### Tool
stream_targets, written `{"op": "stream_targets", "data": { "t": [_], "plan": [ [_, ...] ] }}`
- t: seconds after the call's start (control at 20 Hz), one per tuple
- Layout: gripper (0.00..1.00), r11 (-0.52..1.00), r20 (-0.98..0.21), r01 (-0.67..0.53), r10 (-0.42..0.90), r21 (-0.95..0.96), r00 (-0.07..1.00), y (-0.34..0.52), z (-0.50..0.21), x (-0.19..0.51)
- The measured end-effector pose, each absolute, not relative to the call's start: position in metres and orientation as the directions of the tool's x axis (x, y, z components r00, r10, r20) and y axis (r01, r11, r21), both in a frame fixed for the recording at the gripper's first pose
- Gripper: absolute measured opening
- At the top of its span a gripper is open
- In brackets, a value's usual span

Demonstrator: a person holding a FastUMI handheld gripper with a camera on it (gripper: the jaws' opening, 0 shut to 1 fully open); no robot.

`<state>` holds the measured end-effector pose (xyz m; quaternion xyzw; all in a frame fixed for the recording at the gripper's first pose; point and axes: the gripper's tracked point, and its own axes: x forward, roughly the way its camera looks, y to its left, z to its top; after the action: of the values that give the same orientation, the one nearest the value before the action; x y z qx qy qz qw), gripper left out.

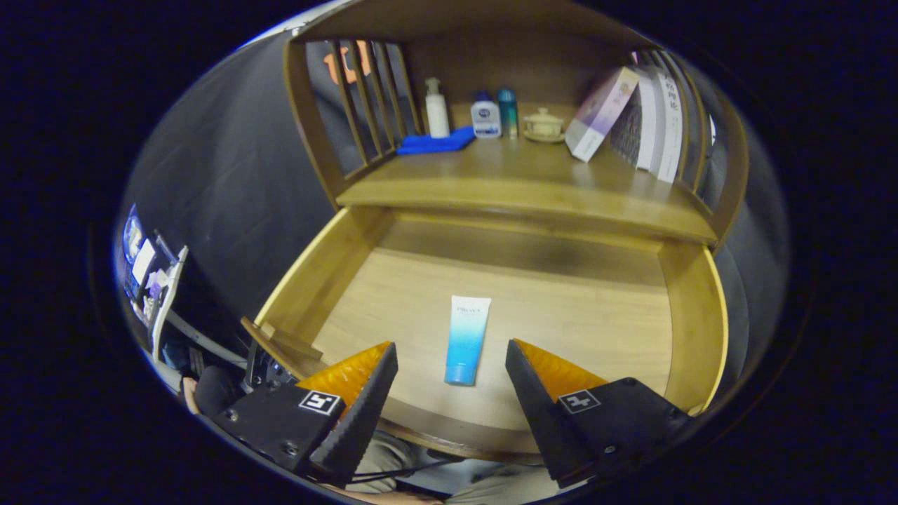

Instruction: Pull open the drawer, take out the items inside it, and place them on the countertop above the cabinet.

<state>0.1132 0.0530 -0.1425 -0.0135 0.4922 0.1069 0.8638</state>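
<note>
Gripper view: drawer (691, 308) pulled open, tube (468, 339) left inside at 12 o'clock from my hand-held gripper (451, 365), fingers spread, empty. Grab, then table (505, 179).

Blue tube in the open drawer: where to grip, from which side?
Grip the tube across its mid-body, coming straight down from above. It lies flat on the drawer floor, its long axis running away between the open gripper fingers, so they should close on its long sides.

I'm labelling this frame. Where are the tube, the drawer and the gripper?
tube (467, 339): gripper view, middle of its body.
drawer (694, 322): gripper view, its side wall.
gripper (451, 356): gripper view, midway between the open fingertips, over the tube's lower end.
</note>
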Motion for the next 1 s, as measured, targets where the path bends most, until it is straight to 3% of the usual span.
{"op": "stream_targets", "data": {
  "t": [0.4,0.85,0.95,1.0],
  "plan": [
    [0.96,0.979,-0.964,-0.202,0.083,0.031,0.253,0.056,-0.184,0.128],
    [0.94,0.992,-0.994,-0.125,0.030,0.017,0.102,0.049,-0.213,0.140],
    [0.91,0.992,-0.997,-0.122,0.009,-0.001,0.082,0.051,-0.221,0.139],
    [0.84,0.992,-0.997,-0.126,-0.002,-0.012,0.073,0.052,-0.224,0.140]
  ]
}}
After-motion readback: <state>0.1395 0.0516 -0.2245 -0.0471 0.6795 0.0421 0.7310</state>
